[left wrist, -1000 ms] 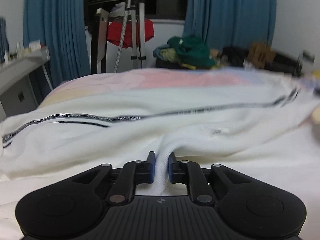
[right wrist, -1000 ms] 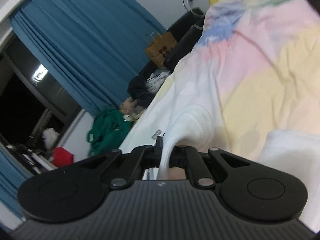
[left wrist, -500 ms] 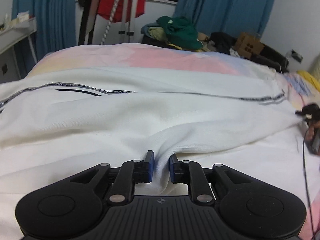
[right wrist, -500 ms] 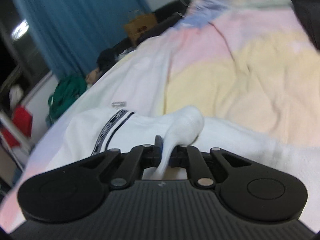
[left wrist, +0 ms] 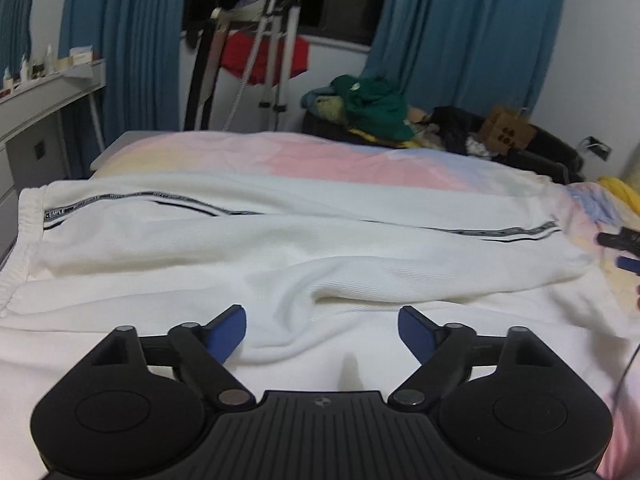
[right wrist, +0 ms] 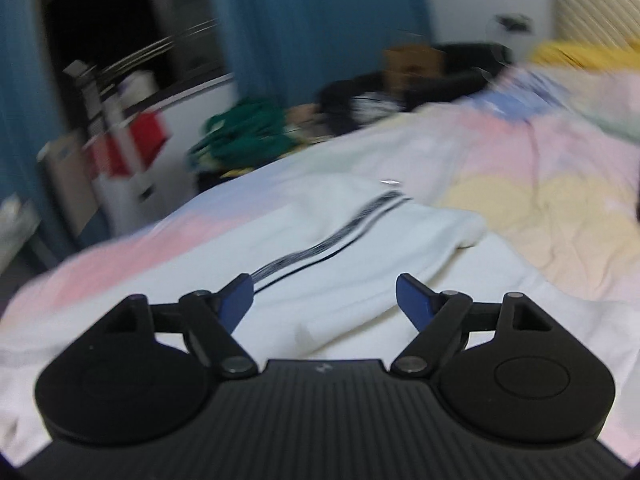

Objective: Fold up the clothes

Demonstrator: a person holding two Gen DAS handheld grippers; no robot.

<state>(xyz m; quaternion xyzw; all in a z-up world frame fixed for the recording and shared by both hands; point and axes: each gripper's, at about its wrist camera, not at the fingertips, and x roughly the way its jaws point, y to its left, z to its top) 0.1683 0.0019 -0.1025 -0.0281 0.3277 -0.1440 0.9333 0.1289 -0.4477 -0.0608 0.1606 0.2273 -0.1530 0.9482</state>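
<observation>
Ahead of the right claw point(right wrist: 324, 296) we find the whole view motion-blurred: the stripe on the white trousers point(right wrist: 340, 264) smears, its lettering unreadable. Right of the left claw point(left wrist: 322, 330), the picture's edge cuts off the other claw. The trousers' waistband point(left wrist: 24, 232) runs off the left edge.
</observation>
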